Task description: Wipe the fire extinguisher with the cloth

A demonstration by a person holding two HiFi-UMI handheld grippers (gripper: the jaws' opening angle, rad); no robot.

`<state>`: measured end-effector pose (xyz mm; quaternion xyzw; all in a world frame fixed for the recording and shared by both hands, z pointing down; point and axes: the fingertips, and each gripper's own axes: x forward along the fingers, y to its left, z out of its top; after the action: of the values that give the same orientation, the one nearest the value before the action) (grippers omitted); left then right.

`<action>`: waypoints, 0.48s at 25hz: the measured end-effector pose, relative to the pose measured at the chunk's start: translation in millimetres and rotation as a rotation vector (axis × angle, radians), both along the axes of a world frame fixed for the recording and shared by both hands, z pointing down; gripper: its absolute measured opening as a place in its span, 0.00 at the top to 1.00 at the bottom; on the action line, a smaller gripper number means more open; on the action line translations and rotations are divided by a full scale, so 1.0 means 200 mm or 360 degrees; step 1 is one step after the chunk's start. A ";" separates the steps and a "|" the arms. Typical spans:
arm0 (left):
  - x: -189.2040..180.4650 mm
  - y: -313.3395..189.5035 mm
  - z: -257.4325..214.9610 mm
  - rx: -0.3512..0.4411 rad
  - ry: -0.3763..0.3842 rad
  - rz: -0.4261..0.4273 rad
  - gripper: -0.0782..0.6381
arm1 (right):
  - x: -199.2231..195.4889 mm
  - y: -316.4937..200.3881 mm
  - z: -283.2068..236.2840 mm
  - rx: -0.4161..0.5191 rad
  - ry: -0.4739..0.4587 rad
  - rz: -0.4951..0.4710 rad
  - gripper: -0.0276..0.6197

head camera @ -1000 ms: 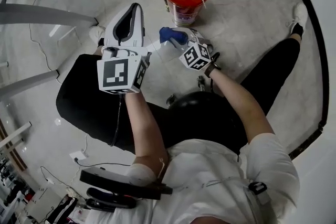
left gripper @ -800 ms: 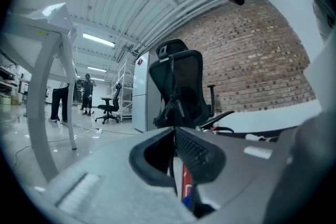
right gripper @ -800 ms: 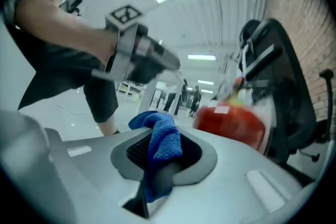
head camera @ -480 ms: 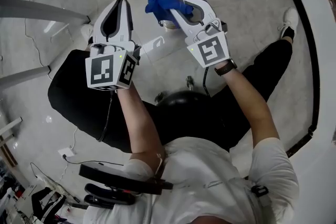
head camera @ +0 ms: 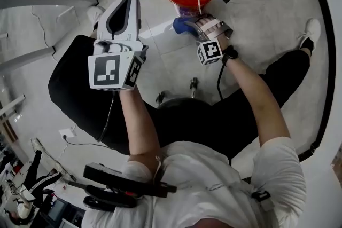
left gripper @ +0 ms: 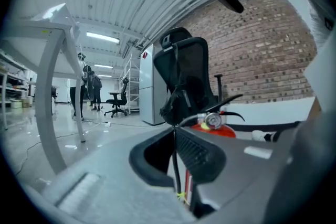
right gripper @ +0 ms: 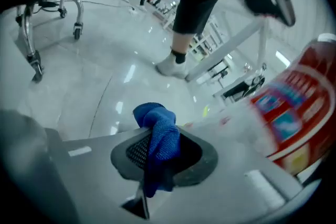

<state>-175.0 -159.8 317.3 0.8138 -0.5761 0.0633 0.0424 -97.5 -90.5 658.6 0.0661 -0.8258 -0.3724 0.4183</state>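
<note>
The right hand-held gripper point(right gripper: 157, 157) has its jaws pinched on a blue cloth point(right gripper: 160, 131), which bunches up past the fingertips. The red fire extinguisher point(right gripper: 299, 107) stands upright on the floor, long axis vertical, just ahead of this hand-held gripper and off to its right. From the right gripper view the cloth sits low by the cylinder, near it but apparently not yet on it, so the wipe likely calls for a short move to the right onto the body. The left hand-held gripper point(head camera: 124, 8) has its jaws together on nothing; the extinguisher lies ahead of it and farther off, which makes the right one the nearer. The cylinder's label shows blue and yellow blocks with white lettering, too blurred to read.
</note>
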 end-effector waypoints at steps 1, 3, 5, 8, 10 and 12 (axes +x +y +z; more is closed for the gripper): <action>-0.01 -0.02 0.02 -0.0011 0.0000 -0.0011 0.88 | 0.02 0.00 0.14 -0.0044 0.0074 0.0043 0.85; -0.02 -0.05 0.04 -0.0019 0.0025 -0.0029 0.88 | 0.10 -0.01 0.38 -0.0162 0.0185 0.0210 0.85; -0.04 -0.09 0.03 -0.0009 0.0053 -0.0058 0.88 | 0.17 -0.03 0.51 -0.0306 0.0191 0.0438 0.85; -0.09 -0.11 0.01 0.0024 0.0064 -0.0147 0.88 | 0.17 -0.07 0.52 -0.0454 0.0129 0.0559 0.85; -0.10 -0.10 0.01 0.0039 0.0070 -0.0212 0.88 | 0.16 -0.07 0.49 -0.0586 0.0099 0.0575 0.85; -0.09 -0.06 0.02 0.0043 0.0073 -0.0275 0.88 | 0.15 -0.05 0.42 -0.0738 -0.0024 0.0619 0.85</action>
<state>-193.8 -172.7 321.1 0.7628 -0.6439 0.0328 0.0499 -67.4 -100.7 743.5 0.1283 -0.8637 -0.0864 0.4797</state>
